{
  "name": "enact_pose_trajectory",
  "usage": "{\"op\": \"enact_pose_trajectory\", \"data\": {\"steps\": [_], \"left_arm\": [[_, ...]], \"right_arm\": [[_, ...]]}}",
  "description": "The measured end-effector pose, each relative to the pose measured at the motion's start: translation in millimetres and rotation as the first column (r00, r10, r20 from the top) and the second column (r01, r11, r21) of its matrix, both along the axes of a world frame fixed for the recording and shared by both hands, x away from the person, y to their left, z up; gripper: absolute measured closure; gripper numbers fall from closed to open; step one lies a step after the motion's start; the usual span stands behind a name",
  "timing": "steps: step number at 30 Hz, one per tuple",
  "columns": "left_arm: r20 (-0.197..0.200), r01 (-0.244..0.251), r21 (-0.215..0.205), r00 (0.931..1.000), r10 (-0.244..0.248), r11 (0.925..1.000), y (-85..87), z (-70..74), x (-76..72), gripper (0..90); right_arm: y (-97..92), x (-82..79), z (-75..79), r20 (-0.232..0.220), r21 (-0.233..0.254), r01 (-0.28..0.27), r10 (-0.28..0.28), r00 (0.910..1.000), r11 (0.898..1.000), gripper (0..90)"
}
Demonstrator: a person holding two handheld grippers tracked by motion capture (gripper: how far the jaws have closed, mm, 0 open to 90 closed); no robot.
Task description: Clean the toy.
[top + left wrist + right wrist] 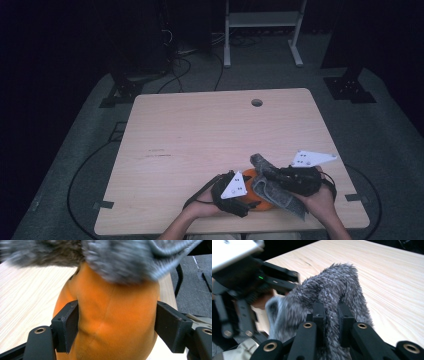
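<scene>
An orange soft toy [261, 204] lies near the table's front edge, partly covered by a grey furry cover [274, 192]. In the left gripper view the orange body [115, 302] sits between the jaws of my left gripper [117, 325], with both pads against its sides. The grey fur [120, 260] hangs over its top. My right gripper [331, 310] is shut on a fold of the grey fur [332, 285], lifting it off the wood. In the high view the left gripper [246, 194] comes at the toy from the left and the right gripper [267, 172] from the right.
The wooden table [200, 135] stretches bare behind the toy and has a round hole [256, 102] near its far edge. A white metal frame [262, 20] and cables lie on the floor beyond. Both hands sit close to the front edge.
</scene>
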State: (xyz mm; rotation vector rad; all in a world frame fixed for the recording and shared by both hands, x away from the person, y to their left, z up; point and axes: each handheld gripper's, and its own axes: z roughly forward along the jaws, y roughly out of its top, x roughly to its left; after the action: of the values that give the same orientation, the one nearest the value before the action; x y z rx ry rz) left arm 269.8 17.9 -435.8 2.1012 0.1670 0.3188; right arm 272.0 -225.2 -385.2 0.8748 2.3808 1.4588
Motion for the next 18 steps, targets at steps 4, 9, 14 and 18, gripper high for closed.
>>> {"op": "enact_pose_trajectory", "data": {"steps": [4, 9, 14, 18], "left_arm": [[-0.040, -0.024, -0.027, 0.9989, 0.023, 0.9994, 4.5, 0.0, 5.4, 26.1], [-0.146, -0.099, -0.104, 0.9857, 0.083, 0.9896, 19.0, -2.1, 20.7, 26.4], [-0.179, -0.137, -0.133, 0.9774, 0.112, 0.9816, 22.6, -2.2, 25.8, 26.4], [-0.148, -0.145, -0.116, 0.9808, 0.128, 0.9826, 13.7, -0.7, 20.2, 26.9]], "right_arm": [[-22.7, 7.9, -13.0, -0.052, 0.031, 0.058, -0.056, 0.9971, 0.998, 79.2], [-36.5, 9.4, -23.1, -0.094, 0.034, 0.079, -0.076, 0.9927, 0.996, 79.4], [-31.4, 6.0, -16.6, -0.083, 0.049, 0.044, -0.040, 0.9958, 0.998, 79.6], [-16.3, -2.4, -4.2, -0.035, 0.027, 0.007, -0.006, 0.9994, 1.000, 79.6]]}}
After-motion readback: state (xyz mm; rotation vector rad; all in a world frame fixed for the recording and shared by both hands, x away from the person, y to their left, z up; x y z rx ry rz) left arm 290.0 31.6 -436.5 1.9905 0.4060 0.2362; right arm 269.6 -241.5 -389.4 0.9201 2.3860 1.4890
